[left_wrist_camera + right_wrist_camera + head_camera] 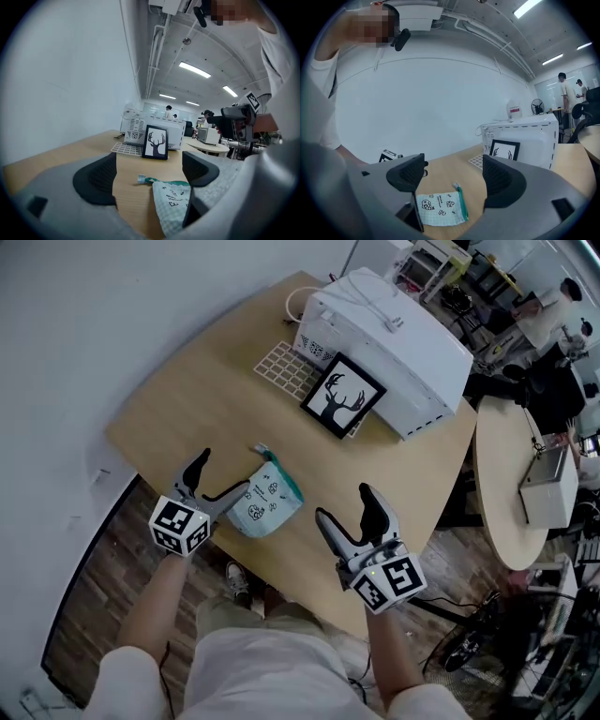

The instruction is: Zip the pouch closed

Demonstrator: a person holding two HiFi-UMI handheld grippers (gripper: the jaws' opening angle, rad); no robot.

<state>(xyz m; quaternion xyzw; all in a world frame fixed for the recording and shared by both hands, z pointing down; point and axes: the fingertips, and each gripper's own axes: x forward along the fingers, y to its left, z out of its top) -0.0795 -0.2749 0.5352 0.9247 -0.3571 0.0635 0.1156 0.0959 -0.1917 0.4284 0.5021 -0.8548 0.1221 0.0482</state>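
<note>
A small white checked pouch (267, 501) with cartoon prints and a teal zip edge lies flat on the wooden table (187, 399), near its front edge. The zip's pull tab (259, 448) points away from me. My left gripper (223, 474) is open just left of the pouch, one fingertip right at the pouch's near corner. In the left gripper view the pouch (172, 201) lies low by the right-hand jaw of that gripper (147, 176). My right gripper (343, 502) is open, right of the pouch and apart from it. The right gripper view shows the pouch (440, 209) below its open gripper (453, 174).
A white microwave (389, 348) stands at the back of the table with a framed deer picture (341, 396) leaning on it and a white grid mat (289, 368) beside it. A round table (511, 474) stands to the right. The table's front edge runs just below the grippers.
</note>
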